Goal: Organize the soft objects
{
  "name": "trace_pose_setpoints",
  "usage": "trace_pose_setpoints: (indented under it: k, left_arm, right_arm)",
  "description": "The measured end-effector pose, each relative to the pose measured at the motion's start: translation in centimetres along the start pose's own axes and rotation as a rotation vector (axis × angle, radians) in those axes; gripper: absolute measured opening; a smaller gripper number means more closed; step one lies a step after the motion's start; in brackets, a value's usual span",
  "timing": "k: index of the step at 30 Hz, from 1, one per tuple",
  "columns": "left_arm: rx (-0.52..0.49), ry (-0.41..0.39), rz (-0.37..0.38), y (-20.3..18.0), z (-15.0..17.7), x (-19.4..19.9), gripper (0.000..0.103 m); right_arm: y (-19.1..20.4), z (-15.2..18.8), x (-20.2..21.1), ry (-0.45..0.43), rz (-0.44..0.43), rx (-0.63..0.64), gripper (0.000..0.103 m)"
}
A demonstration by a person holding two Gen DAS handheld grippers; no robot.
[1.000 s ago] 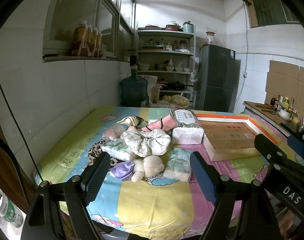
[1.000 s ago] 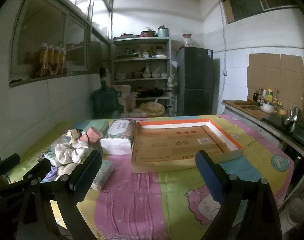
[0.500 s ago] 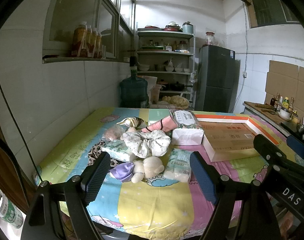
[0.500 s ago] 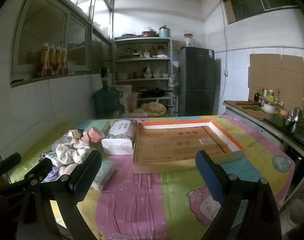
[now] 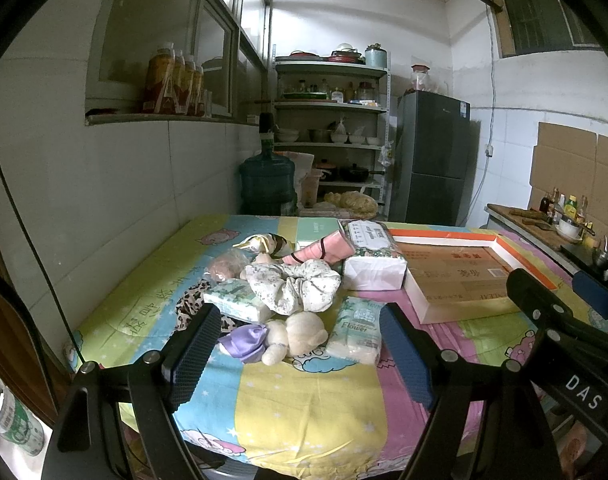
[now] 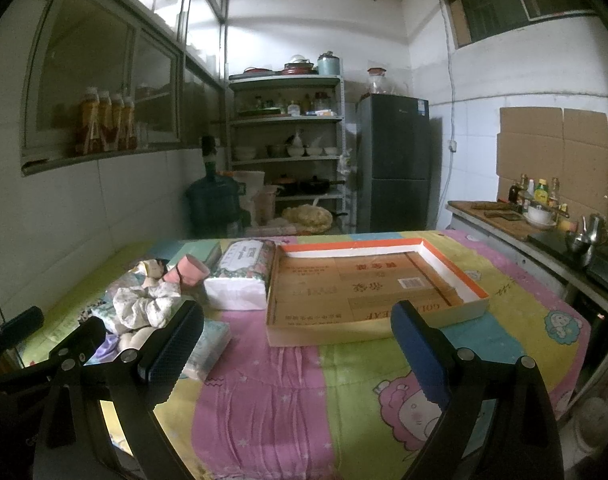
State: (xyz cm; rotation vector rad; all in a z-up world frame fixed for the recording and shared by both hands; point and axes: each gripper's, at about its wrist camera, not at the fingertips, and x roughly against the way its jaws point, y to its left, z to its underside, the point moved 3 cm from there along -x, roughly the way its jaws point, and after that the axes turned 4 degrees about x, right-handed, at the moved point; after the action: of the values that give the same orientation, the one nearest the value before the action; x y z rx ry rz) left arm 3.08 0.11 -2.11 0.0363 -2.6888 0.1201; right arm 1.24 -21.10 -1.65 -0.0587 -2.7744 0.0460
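Observation:
A heap of soft things lies on the left of the patterned table: a cream plush toy (image 5: 292, 334) with a purple bow, a floral scrunchie (image 5: 300, 286), a "Flower" tissue pack (image 5: 358, 330), a green tissue pack (image 5: 240, 300), a large tissue brick (image 5: 374, 254) and a pink roll (image 5: 324, 251). The shallow cardboard tray (image 6: 372, 280) sits to their right and holds nothing. My left gripper (image 5: 300, 356) hangs open just short of the plush toy. My right gripper (image 6: 300, 350) is open above the cloth in front of the tray.
A tiled wall runs along the table's left side. Past the far edge stand a water jug (image 5: 268, 182), a loaded shelf rack (image 5: 330, 128) and a dark fridge (image 5: 434, 164). A counter (image 6: 544, 228) with bottles and pots runs along the right.
Both grippers have eased slightly forward toward the table; the heap and the tray look a little closer. Nothing has been taken hold of.

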Motion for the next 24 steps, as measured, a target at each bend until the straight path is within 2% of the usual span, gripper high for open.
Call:
trace_pose_setpoints:
  k: [24]
  left_arm:
    - [-0.002, 0.001, 0.005, -0.33, 0.02, -0.1, 0.082]
  right_arm:
    - [0.0, 0.04, 0.0, 0.0, -0.001, -0.001, 0.095]
